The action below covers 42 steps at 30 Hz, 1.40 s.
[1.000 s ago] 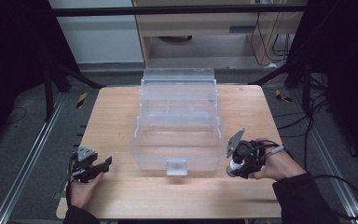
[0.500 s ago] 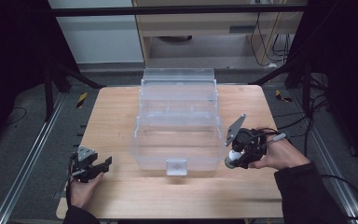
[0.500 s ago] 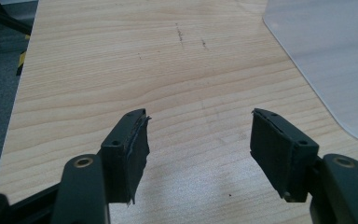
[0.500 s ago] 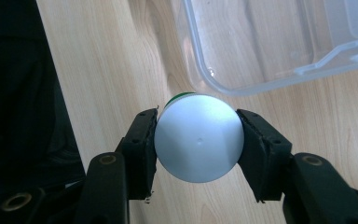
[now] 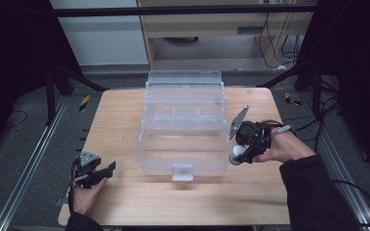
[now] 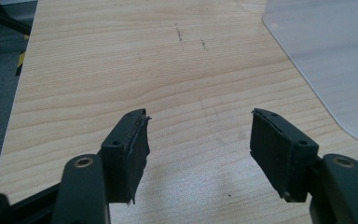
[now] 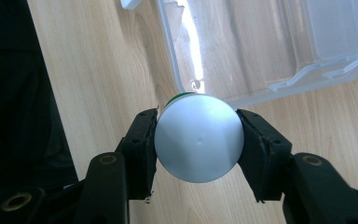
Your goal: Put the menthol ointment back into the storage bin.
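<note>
surface (image 5: 125, 120): pale wood, straight grain, matte, rectangular, with a few short dark scuffs ahead of the left hand-held gripper.

storage box (image 5: 183, 125): clear plastic, glossy, stepped in tiers with rounded corners and a small frosted latch on its near face; it lies to the right of and beyond the left hand-held gripper, and just beside the right one.

left hand-held gripper (image 6: 200, 140): black, flat rubber-faced jaws, one pad frayed at its edge; jaws spread wide over bare wood, holding nothing. held low near the surface's front left corner, same place as a second ago.

right hand-held gripper (image 7: 196, 140): black jaws pressed onto a round object (image 7: 196, 142), smooth, white, matte, dome-like from this end, with a thin green edge behind it; a grey three-cornered plate stands on top. since a second ago it has moved up and in toward the box's right front corner, the white object now against the clear wall.
</note>
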### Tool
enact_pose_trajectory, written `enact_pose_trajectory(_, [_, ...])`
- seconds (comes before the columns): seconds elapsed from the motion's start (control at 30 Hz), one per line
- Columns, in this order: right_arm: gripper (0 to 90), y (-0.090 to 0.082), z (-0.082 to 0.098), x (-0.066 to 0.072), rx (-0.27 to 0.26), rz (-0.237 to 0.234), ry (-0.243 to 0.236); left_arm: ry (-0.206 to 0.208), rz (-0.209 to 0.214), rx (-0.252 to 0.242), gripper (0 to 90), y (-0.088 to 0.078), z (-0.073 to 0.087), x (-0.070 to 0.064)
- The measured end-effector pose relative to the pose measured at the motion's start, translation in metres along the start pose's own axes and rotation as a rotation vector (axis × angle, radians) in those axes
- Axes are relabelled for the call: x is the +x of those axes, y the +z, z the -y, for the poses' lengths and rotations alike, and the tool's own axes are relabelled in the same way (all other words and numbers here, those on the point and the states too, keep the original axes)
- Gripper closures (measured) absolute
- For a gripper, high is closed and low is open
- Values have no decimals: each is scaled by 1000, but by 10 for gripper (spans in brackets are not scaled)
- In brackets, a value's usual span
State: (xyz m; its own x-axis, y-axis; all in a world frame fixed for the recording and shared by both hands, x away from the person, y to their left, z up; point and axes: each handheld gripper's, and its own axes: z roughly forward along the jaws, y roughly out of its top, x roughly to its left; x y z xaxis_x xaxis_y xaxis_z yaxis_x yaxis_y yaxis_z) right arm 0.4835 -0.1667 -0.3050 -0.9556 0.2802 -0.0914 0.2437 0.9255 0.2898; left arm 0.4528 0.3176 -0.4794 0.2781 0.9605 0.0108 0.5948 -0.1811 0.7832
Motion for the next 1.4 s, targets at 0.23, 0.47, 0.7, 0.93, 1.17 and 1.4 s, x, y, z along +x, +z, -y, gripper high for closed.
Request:
enact_pose_trajectory(0.23, [505, 2, -9, -9, -7, -1, -2, -3, 1, 1, 367, 0, 0, 0])
enact_pose_trajectory(0.47, [505, 9, -16, -18, -18, -6, -2, -2, 4, 0, 368, 1, 0, 0])
enact_pose_trajectory(0.7, [505, 21, -22, -28, -19, -5, 10, -2, 4, 0, 368, 1, 0, 0])
enact_pose_trajectory(0.93, [505, 33, -29, -30, -17, -15, -13, -2, 4, -1, 369, 1, 0, 0])
enact_pose_trajectory(1.17, [505, 43, -33, -31, -6, -17, -22, 4, 5, -2, 369, 0, -1, 0])
enact_pose_trajectory(1.4, [505, 53, -35, -31, 5, -23, -43, 1, 4, -4, 369, 0, -1, 0])
